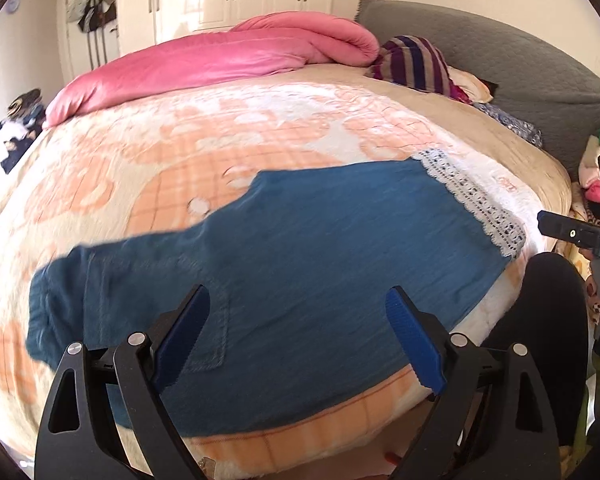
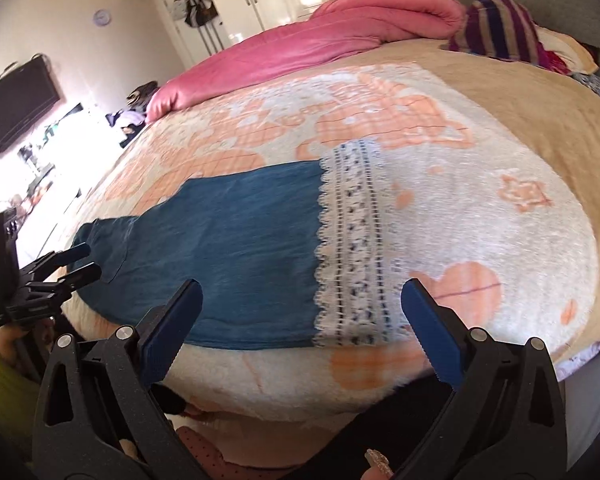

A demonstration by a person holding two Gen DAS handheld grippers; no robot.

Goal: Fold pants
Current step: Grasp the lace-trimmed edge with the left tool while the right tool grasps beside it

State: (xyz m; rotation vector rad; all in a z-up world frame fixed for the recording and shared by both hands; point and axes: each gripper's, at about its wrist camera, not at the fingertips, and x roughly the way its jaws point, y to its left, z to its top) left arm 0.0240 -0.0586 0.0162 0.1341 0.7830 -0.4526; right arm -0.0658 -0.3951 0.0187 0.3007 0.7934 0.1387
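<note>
The teal-blue pants (image 1: 284,248) lie flat near the front edge of the bed, with a white lace hem (image 1: 472,200) at the right end and the waist end at the left. They also show in the right wrist view (image 2: 236,256), with the lace hem (image 2: 352,248). My left gripper (image 1: 298,308) is open and empty, hovering above the pants' near edge by a back pocket. My right gripper (image 2: 302,300) is open and empty above the hem end. The left gripper (image 2: 82,260) also appears in the right wrist view by the waist end.
The bed carries an orange-and-white blanket (image 1: 204,152). A rolled pink duvet (image 1: 228,64) lies at the far side, a striped cushion (image 1: 416,60) and grey headboard (image 1: 500,56) at the right. A wall TV (image 2: 16,104) hangs at the left. The person's dark-clothed leg (image 1: 540,320) stands by the bed.
</note>
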